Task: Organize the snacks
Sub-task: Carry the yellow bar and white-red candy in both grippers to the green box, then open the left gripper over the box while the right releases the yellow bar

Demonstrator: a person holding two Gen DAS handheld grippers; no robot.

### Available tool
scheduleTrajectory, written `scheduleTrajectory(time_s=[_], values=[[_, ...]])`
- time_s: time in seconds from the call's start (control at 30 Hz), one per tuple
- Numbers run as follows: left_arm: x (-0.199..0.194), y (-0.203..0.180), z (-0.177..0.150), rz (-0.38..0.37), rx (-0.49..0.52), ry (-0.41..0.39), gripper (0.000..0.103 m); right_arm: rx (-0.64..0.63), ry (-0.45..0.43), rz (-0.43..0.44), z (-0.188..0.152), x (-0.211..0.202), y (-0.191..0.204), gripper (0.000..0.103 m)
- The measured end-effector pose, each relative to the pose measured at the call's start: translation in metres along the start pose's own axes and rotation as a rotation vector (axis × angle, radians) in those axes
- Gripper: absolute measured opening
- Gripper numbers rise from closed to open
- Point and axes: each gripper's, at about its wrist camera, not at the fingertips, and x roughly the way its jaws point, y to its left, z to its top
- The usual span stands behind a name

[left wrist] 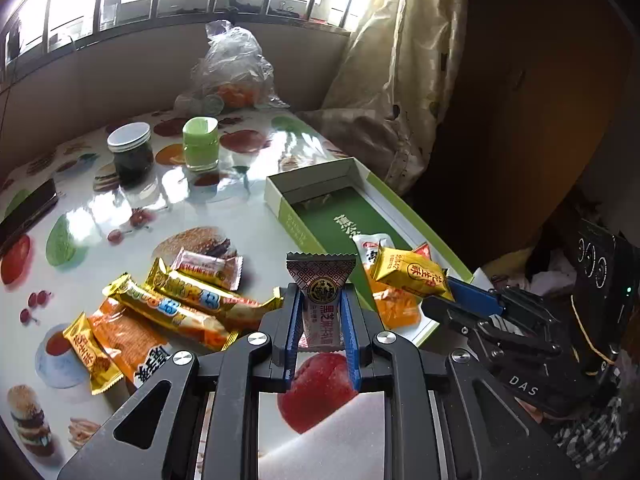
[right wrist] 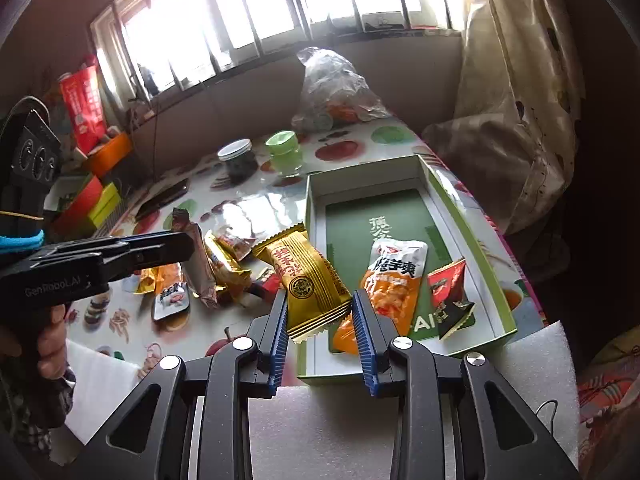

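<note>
The left gripper (left wrist: 320, 320) is clamped on a pink-and-silver candy bar (left wrist: 321, 296), holding it upright by its lower half, above the table (left wrist: 248, 208) just short of the green box (left wrist: 296, 224). The right gripper (right wrist: 322, 320) has a gold snack packet (right wrist: 310, 280) between its blue pads; the jaws stand fairly wide, and from this angle it looks as though they pinch only the packet's bottom corner, though the contact on the right pad is hard to make out. The packet hangs over the near left wall of the box.

Inside the box already lie an orange-and-white pouch (right wrist: 394, 276) and a red-and-black packet (right wrist: 450, 292). The far half of the green floor is bare. More snacks wait in a loose pile (left wrist: 160, 308) on the table.

So the step in hand is the drop, and the sensible order is the right one first: carry the gold packet further in, past the wall, toward that bare stretch, lower it until it nearly rests, then let go, so it does not tip out over the rim. The left should hold back meanwhile, since both grippers are crowding the same corner. Its bar is gripped low and stands tall, so laying it down flat alongside the pouch would save room.
</note>
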Motion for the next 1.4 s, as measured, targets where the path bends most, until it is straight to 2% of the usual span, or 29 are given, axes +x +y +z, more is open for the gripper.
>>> scheduleTrajectory(time_s=[0.13,0.37,0.67,0.93,1.17,1.4], values=[[0.005,-0.01,0.016,-0.029,0.013,-0.012,0.02,0.026,-0.013,-0.036,0.001,-0.004,-0.014,0.029],[0.029,-0.026,0.032,-0.078,0.014,0.017,0.02,0.052,-0.005,-0.103,-0.003,-0.002,-0.035,0.029],[0.072,-0.039,0.038,-0.106,0.018,0.091,0.02,0.068,0.022,-0.18,-0.009,0.009,-0.053,0.029],[0.107,-0.039,0.035,-0.087,-0.012,0.173,0.02,0.043,0.036,-0.255,-0.009,0.019,-0.058,0.03],[0.121,-0.041,0.028,-0.07,-0.015,0.201,0.02,0.035,0.037,-0.266,-0.009,0.022,-0.058,0.03],[0.125,-0.04,0.028,-0.084,-0.03,0.211,0.02,0.029,0.034,-0.267,-0.009,0.023,-0.058,0.031]])
